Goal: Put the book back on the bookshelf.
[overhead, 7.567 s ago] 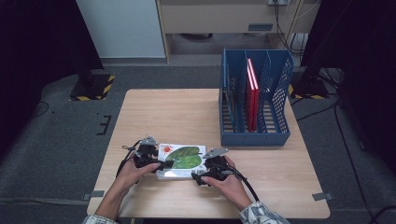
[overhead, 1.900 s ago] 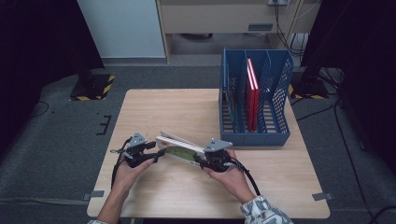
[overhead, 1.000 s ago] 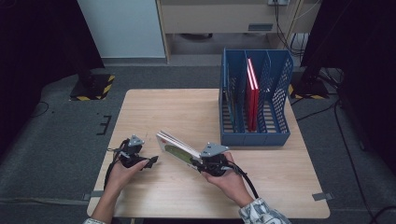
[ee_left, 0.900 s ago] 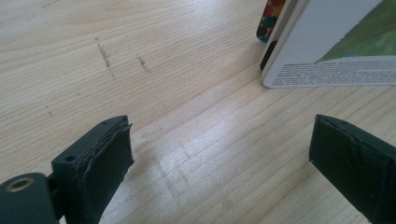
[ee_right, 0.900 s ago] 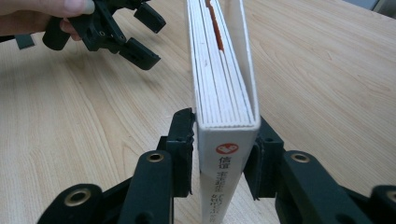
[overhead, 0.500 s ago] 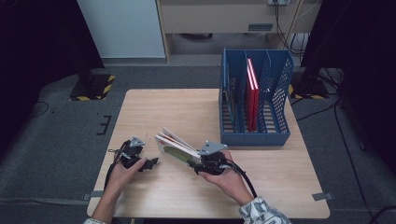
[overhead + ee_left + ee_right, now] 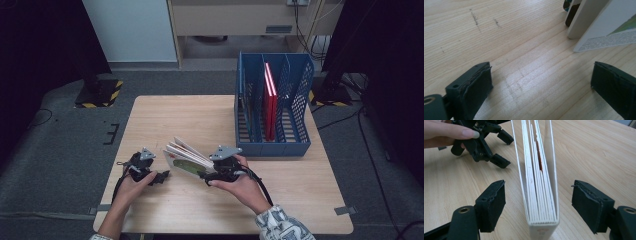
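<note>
Since earlier, left gripper (image 7: pixel 161 177) let go and sat jaws wide, empty, just left of the book (image 7: pixel 186 159), which stood tilted with pages fanned between right gripper's (image 7: pixel 209 178) wide-apart jaws, near blue rack (image 7: pixel 272 147).

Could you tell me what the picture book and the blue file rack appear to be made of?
The picture book looks like thick, stiff white board pages: they fan apart without sagging, and the printed cover has a slight sheen. The blue file rack looks like moulded plastic, matt, with a perforated mesh side wall.
</note>
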Tool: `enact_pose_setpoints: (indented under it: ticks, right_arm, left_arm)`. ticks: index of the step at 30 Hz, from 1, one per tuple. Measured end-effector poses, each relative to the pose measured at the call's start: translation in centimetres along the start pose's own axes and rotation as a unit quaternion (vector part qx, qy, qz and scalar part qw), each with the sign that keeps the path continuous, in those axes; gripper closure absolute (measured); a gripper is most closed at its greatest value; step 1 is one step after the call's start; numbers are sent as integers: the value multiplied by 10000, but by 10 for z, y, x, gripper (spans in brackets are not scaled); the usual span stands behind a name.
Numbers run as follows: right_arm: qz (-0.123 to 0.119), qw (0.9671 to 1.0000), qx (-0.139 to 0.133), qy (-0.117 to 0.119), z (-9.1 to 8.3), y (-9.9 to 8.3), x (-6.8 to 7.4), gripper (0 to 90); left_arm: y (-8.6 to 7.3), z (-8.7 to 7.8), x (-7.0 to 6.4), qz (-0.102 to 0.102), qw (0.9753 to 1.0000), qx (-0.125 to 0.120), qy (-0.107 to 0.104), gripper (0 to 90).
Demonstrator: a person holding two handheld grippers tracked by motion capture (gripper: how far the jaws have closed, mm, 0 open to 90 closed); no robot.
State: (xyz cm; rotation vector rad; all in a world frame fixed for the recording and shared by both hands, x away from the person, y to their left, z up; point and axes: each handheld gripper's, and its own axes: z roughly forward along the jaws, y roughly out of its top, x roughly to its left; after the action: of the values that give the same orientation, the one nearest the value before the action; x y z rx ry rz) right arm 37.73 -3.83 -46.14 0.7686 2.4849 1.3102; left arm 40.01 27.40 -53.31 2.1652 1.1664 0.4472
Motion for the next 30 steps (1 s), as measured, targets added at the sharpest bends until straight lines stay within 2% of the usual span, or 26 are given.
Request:
enact_pose_setpoints:
  ticks: [5,11,14,18,30]
  right_arm:
    - [-99,9999,57,22,3,5,-1,356]
    - [-134,9998,123,49,10,8,-4,398]
    - [-61,9999,106,66,15,9,-6,431]
    - [-125,9996,226,116,19,7,-8,468]
    - [-112,9996,184,196,22,7,-9,554]
  left_arm:
    - [-1,0,0,1,10000,-24,-17,11]
    - [-1,0,-1,-2,10000,-28,-1,3]
    - [-1,0,-1,-3,10000,-43,-1,2]
    - [-2,0,-1,0,10000,-56,4,1]
    - [-2,0,-1,0,10000,-52,4,0]
